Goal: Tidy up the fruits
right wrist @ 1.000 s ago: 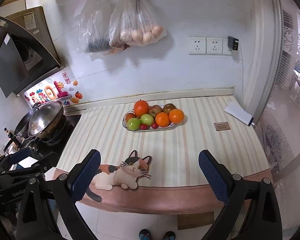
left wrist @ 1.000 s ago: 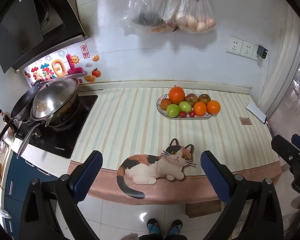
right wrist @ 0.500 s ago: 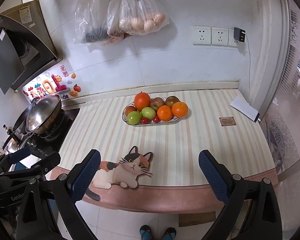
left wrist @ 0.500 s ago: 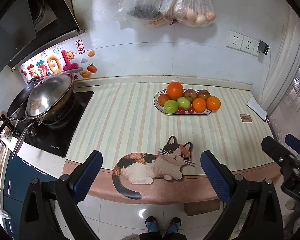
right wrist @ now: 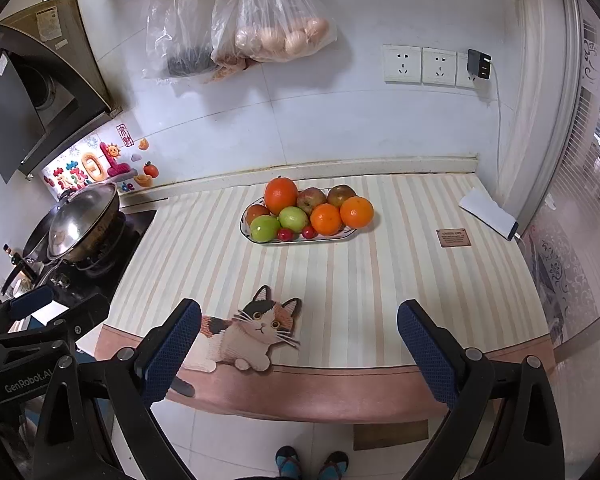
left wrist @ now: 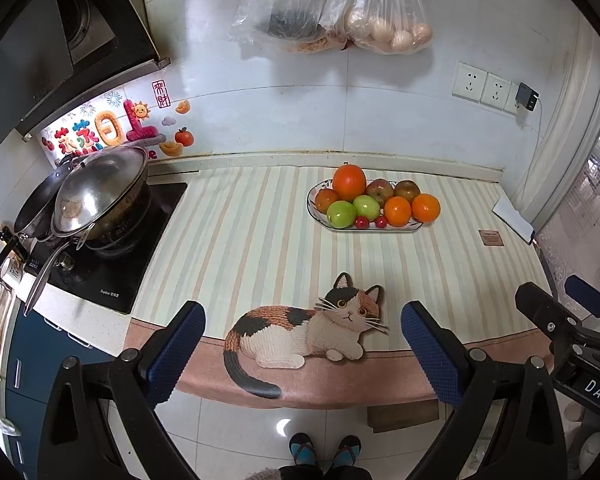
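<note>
1. The fruit sits together on an oval plate (left wrist: 418, 227) toward the back of the striped counter (left wrist: 260, 240), close to the wall: three oranges, two green apples (left wrist: 341, 213), some reddish-brown fruit and two small red ones at the front edge.
2. The plate's long side runs left to right across the counter, so the row of fruit faces both grippers broadside.
3. The left gripper (left wrist: 302, 338) hangs off the near edge of the counter over the floor, its blue fingers wide apart with nothing between them.
4. The right gripper (right wrist: 299, 338) is held the same way, spread and empty, also short of the counter edge.
5. From the left gripper the plate lies ahead and a little to the right; from the right gripper it lies nearly straight ahead, a shade to the left. The right hand looks slightly better lined up, though both are well apart from it.
6. This could equally be a plate awaiting sorting or one already arranged; no fruit lies loose on the counter to settle which.
</note>
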Tool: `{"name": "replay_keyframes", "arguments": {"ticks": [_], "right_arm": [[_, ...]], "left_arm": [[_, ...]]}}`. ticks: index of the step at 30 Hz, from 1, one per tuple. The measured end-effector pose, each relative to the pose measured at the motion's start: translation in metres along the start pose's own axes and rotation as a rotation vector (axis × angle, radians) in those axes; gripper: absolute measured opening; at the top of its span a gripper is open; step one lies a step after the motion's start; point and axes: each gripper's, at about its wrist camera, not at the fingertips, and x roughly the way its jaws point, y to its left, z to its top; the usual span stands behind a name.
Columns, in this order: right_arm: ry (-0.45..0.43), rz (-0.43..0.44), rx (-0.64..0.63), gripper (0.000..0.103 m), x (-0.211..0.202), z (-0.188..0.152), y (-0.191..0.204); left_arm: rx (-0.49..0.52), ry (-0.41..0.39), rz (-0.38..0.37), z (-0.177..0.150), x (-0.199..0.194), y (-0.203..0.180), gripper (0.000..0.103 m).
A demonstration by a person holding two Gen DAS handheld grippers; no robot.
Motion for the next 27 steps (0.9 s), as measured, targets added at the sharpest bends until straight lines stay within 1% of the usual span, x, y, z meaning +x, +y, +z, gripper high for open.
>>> {"name": "replay_keyframes", "arguments": {"ticks": [13, 21, 27], "right_arm": [[-0.005, -0.003, -0.003, 0.101, -0.002, 0.000, 0.001], [-0.022, -0.044, -0.033, 0.101, -0.009, 0.000, 0.001], [-0.027, -0.049, -0.035, 0.101, -0.014, -0.001, 0.002]], "left_arm": [[0.001, -0.006, 0.006, 0.000, -0.002, -0.001, 0.100], [0.005, -0.024, 0.029, 0.000, -0.010, 0.002, 0.100], [0.003, -0.037, 0.032, 0.000, -0.013, 0.004, 0.100]]}}
